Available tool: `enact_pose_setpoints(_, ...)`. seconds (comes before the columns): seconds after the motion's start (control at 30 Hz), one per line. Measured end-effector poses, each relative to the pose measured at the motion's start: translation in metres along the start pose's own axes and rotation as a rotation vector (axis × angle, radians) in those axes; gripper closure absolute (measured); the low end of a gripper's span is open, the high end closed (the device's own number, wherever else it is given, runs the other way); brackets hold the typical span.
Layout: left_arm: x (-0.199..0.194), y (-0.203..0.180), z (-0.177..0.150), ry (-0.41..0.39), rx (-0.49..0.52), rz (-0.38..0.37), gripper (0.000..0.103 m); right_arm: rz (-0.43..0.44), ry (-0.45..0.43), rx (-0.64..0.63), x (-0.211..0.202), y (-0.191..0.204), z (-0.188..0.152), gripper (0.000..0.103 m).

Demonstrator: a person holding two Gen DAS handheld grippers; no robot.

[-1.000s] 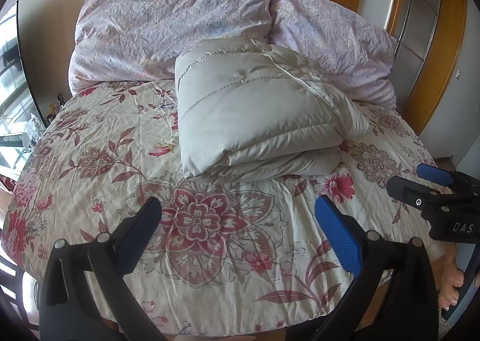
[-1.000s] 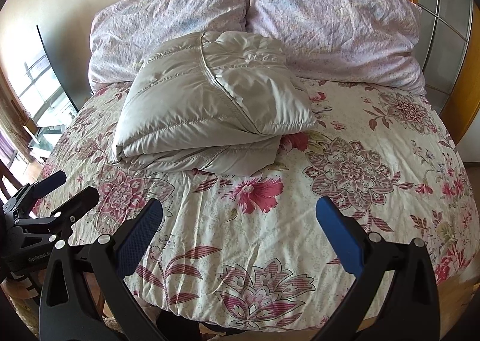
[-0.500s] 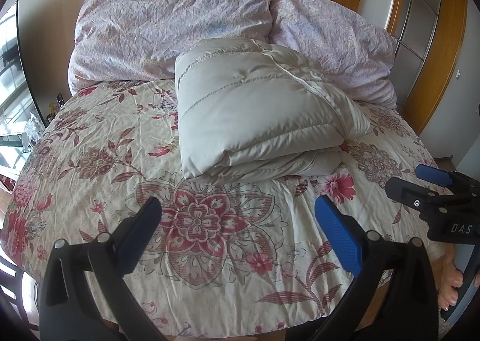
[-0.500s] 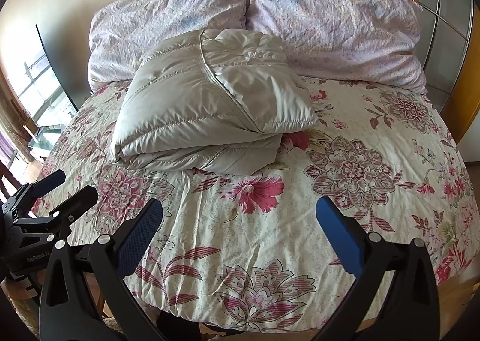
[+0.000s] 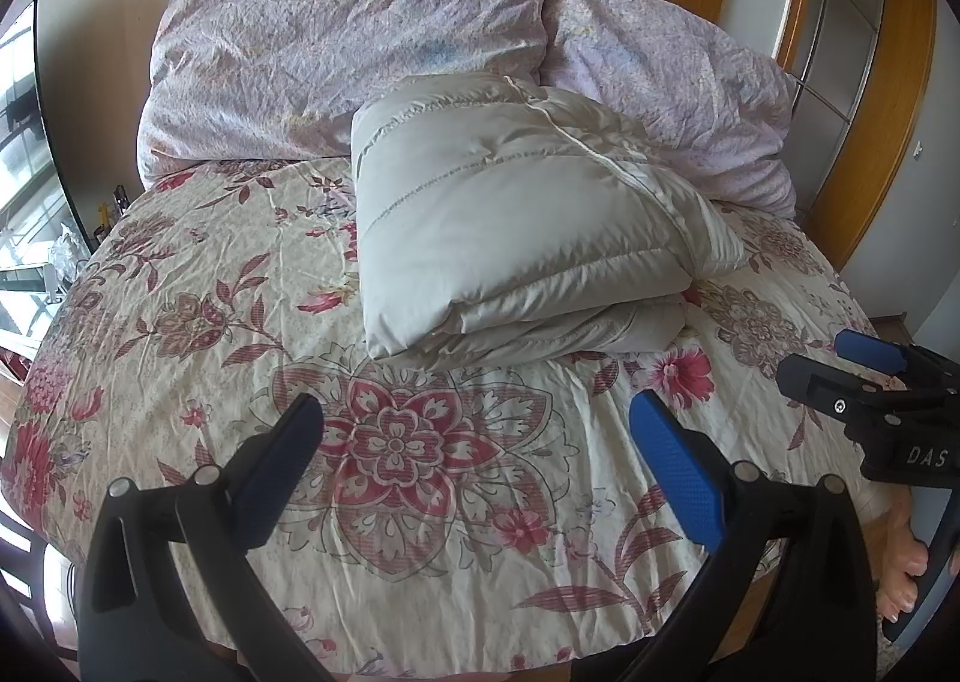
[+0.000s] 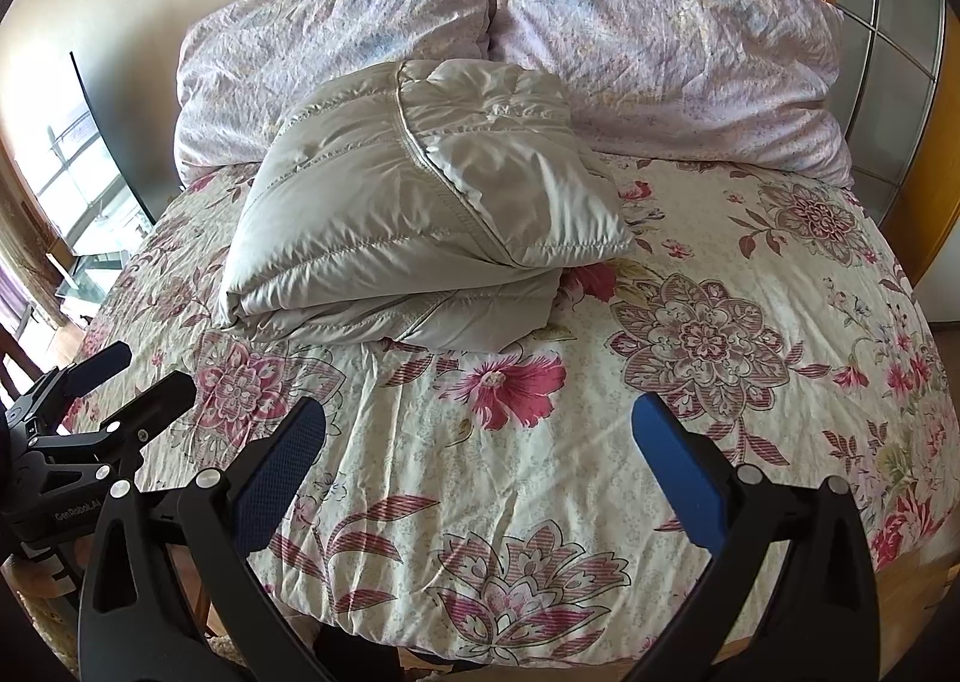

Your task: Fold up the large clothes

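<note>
Left wrist view: a folded pale grey quilted down jacket point(image 5: 516, 226) is seen lying on a bed spread with a cream quilt printed with red flowers point(image 5: 240, 286).

The jacket is set as a thick bundle toward the head of the bed, its far edge resting against two crumpled lilac pillows point(image 5: 348, 52) propped at the beige wall. The left gripper point(image 5: 474, 436) is held above the near part of the quilt, its blue-padded fingers point(image 5: 678, 472) spread wide with nothing between them. From the right wrist view, the right gripper point(image 6: 477, 442) is likewise held over the quilt's near edge, fingers parted and empty, well apart from the jacket point(image 6: 408, 214). Each gripper is seen at the edge of the other's view, and part of a hand point(image 5: 900, 568) is visible under the right one. A wooden door frame point(image 5: 870, 112) is seen beside the bed.
</note>
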State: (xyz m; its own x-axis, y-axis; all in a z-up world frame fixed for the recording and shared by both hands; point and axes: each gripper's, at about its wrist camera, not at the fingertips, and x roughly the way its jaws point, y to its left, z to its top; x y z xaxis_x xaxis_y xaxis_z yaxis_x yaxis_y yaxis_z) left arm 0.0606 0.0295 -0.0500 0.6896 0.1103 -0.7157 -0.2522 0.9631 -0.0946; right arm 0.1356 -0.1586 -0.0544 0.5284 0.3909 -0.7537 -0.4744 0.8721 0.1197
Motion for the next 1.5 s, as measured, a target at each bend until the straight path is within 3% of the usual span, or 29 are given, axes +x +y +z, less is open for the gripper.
enact_pose_setpoints(1.5, 0.0082, 0.0005, -0.0005, 0.001, 0.008, -0.006, 0.002, -0.001, -0.001, 0.013, 0.0035, -0.0025, 0.0018, 0.001)
